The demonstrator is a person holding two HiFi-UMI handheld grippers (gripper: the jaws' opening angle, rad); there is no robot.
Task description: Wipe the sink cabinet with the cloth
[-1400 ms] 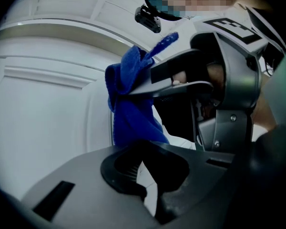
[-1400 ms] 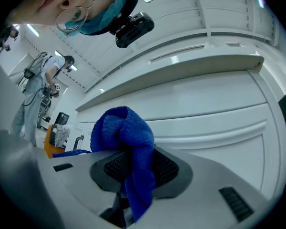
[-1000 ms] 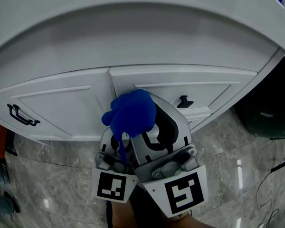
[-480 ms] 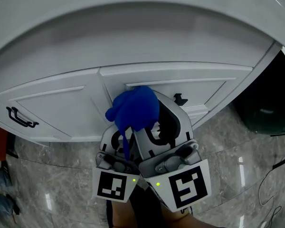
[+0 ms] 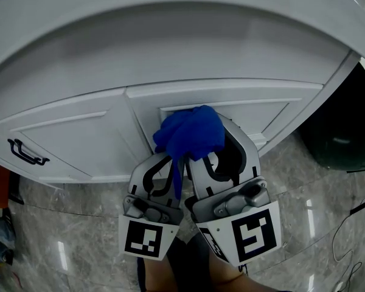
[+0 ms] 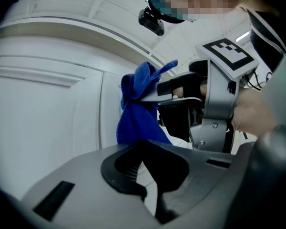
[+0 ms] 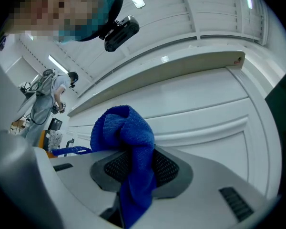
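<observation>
The white sink cabinet point(image 5: 79, 132) fills the head view, with a curved top and two panelled doors. A bunched blue cloth point(image 5: 190, 132) rests against the right door's panel, and my right gripper point(image 5: 208, 143) is shut on it. In the right gripper view the cloth point(image 7: 126, 137) bulges above the jaws and a tail hangs down between them. My left gripper point(image 5: 162, 160) sits just left of it, shut and holding nothing, a little short of the door. The left gripper view shows the cloth point(image 6: 138, 109) held in the right gripper point(image 6: 181, 92) against the cabinet point(image 6: 43, 109).
A black bar handle point(image 5: 27, 152) sits on the left door. The right door's knob is hidden behind the cloth. A dark bin point(image 5: 340, 139) stands at the cabinet's right end. Grey marble floor point(image 5: 79, 236) lies below, with a cable at the far right.
The right gripper has carried the cloth to the right along the right door, covering the black knob. The left gripper has stayed almost still.
</observation>
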